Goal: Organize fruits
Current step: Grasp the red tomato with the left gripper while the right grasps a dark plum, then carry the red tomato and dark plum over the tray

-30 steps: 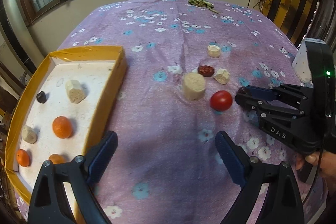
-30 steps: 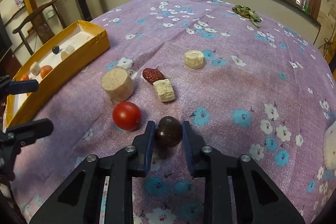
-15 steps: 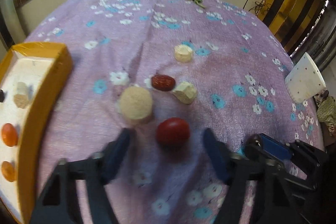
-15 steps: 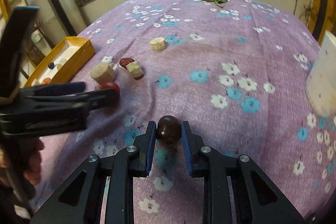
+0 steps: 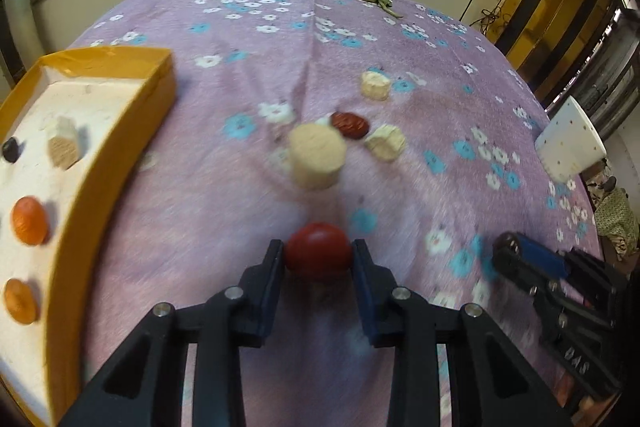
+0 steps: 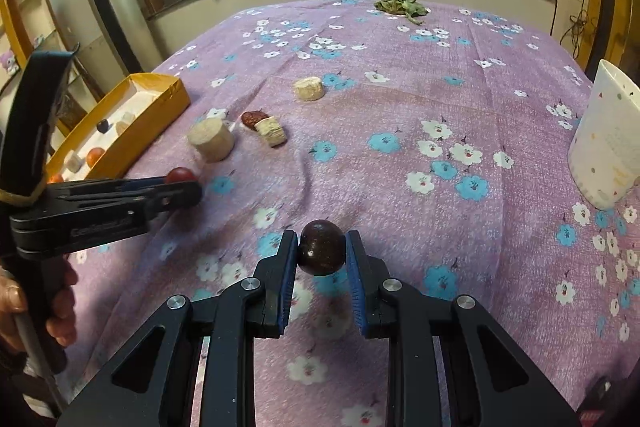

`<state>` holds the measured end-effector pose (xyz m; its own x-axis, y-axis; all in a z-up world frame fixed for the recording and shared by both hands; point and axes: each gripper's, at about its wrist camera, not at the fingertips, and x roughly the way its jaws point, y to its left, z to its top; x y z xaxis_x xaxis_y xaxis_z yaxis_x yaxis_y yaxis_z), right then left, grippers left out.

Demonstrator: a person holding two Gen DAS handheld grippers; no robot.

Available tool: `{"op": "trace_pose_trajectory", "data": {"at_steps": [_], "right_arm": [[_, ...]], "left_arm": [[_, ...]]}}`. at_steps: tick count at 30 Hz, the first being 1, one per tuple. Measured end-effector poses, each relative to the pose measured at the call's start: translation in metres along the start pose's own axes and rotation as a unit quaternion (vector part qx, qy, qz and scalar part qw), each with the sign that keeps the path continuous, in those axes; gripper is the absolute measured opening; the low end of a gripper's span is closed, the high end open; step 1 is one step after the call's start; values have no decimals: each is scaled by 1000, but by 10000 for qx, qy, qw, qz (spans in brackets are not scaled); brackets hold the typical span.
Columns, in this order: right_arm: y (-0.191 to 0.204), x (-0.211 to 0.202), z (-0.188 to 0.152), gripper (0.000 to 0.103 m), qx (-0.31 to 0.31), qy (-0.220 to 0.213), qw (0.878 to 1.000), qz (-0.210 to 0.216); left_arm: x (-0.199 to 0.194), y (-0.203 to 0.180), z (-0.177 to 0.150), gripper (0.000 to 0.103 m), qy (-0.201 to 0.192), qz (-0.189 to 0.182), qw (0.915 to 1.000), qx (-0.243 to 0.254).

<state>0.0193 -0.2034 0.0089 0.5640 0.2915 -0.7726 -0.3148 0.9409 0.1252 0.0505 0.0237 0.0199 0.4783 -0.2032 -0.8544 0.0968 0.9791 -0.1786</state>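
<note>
Left gripper (image 5: pixel 319 254) jaws clamped on red tomato (image 5: pixel 318 251), right gripper (image 6: pixel 322 251) jaws on dark plum (image 6: pixel 322 247), both presumably bound for yellow tray (image 5: pixel 132 135) left of the jaws.

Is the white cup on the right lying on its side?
No, in the right wrist view the white cup stands upright on the purple flowered cloth, open end up.

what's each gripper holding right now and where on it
Left gripper pinches the red tomato across its sides; right gripper pinches the dark round fruit likewise.
</note>
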Motion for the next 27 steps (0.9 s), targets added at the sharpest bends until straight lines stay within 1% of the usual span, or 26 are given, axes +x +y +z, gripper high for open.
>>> {"op": "trace_pose_trajectory", "data": {"at_steps": [6,12,14,20,27], "right_arm": [[12,-7,-11,23,126,-7,9999,-110],[26,-13,-20,23,328,-6,9992,-210],[33,-15,-21,23,372,-12,9990,-247],[56,-17,-18,23,323,-34,9990,-317],[88,-12,-5,23,133,-64,9995,-286]], "left_arm": [[-21,20,-17,36,-34,-99,9999,59],[-34,31,-25,36,-81,-91,9998,180],[-37,33,-25,36,-89,-163,9996,209],[-51,41,-26,36,-206,-269,9989,320],[-67,62,-21,36,-339,-337,9986,242]]}}
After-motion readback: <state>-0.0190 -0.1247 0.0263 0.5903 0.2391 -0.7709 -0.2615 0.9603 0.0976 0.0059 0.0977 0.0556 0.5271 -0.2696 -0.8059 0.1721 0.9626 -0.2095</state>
